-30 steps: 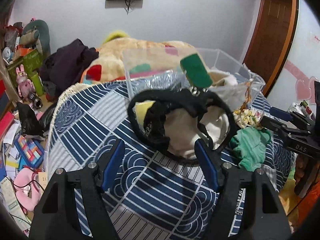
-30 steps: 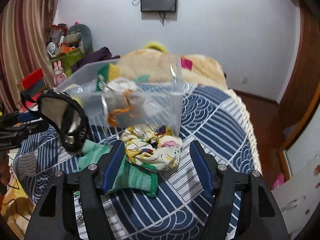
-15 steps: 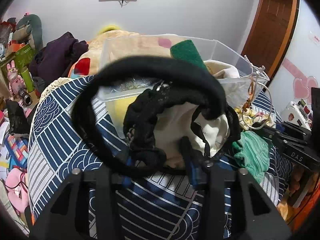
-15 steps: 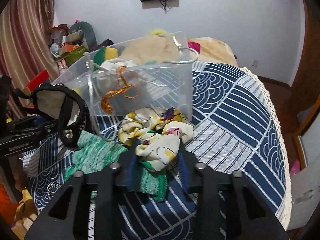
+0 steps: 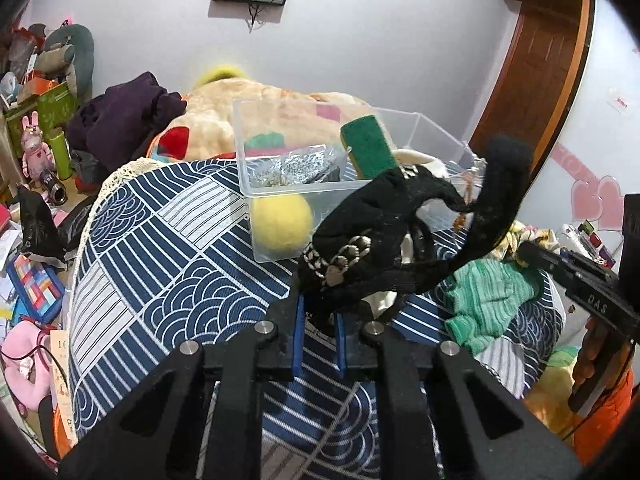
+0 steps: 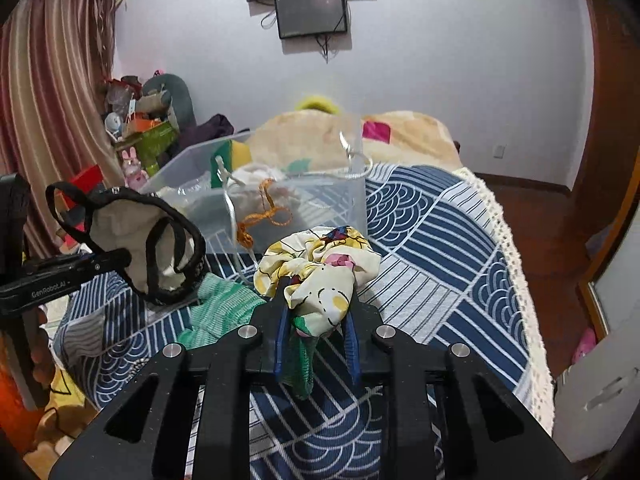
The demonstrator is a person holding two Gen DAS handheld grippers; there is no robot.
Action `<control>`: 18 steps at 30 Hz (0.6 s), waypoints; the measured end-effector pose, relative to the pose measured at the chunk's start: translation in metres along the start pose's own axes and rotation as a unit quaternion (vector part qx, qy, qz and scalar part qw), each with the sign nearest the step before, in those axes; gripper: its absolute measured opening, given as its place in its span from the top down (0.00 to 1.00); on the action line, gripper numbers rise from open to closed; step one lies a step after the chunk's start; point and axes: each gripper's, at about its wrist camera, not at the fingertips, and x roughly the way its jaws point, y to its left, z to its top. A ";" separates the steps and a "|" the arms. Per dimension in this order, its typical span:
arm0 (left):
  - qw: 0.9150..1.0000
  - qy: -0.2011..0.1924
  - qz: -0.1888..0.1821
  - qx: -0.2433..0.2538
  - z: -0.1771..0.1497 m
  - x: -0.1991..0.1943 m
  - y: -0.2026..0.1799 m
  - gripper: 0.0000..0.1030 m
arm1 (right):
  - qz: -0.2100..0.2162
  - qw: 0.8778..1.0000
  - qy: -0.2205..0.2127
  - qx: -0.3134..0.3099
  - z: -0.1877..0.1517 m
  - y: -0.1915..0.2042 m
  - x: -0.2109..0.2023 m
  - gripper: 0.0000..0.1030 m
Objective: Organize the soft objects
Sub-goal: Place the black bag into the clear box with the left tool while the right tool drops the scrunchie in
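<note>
My left gripper [image 5: 320, 336] is shut on a black and cream eye mask [image 5: 376, 248] and holds it up off the bed; the mask also shows in the right wrist view [image 6: 132, 240]. My right gripper [image 6: 316, 340] is shut on a yellow floral cloth [image 6: 320, 268] and holds it just above the bed. A green knitted cloth [image 5: 488, 296] lies on the blue patterned bedspread [image 5: 168, 264], partly under the floral cloth [image 6: 224, 312]. A clear plastic bin [image 5: 320, 160] behind both holds a green sponge [image 5: 368, 144], a yellow ball [image 5: 280, 220] and other soft items.
A beige plush blanket [image 6: 312, 140] and dark clothes [image 5: 124, 120] lie behind the bin. Toys and boxes crowd the floor and shelf at the left [image 5: 32, 128]. The bed's lace edge [image 6: 516, 248] drops to a wooden floor at the right.
Both grippers have closed: the left on the eye mask, the right on the floral cloth. Both have lifted their items off the bedspread.
</note>
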 end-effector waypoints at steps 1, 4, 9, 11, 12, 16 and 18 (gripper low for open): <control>1.000 -0.004 0.003 0.004 -0.002 -0.005 -0.001 0.88 | -0.001 1.000 -0.004 0.000 0.002 0.001 -0.002 0.80; 1.000 -0.014 0.008 0.010 -0.002 -0.018 -0.003 0.89 | 0.000 1.000 -0.016 0.005 0.004 -0.004 -0.011 0.80; 0.999 -0.039 0.010 0.016 0.002 -0.042 -0.009 0.89 | 0.007 0.999 -0.033 0.001 0.012 0.003 -0.017 0.80; 0.999 -0.051 0.009 0.015 0.006 -0.050 -0.008 0.89 | 0.013 0.999 -0.041 -0.003 0.015 0.007 -0.019 0.80; 0.998 -0.057 0.008 0.015 0.008 -0.053 -0.008 0.89 | 0.017 0.999 -0.045 -0.005 0.017 0.010 -0.020 0.80; 0.996 -0.083 0.006 0.011 0.024 -0.064 -0.007 0.89 | 0.029 0.998 -0.060 -0.011 0.022 0.020 -0.026 0.80; 0.996 -0.091 0.008 0.010 0.029 -0.067 -0.006 0.89 | 0.035 0.997 -0.070 -0.011 0.026 0.022 -0.025 0.80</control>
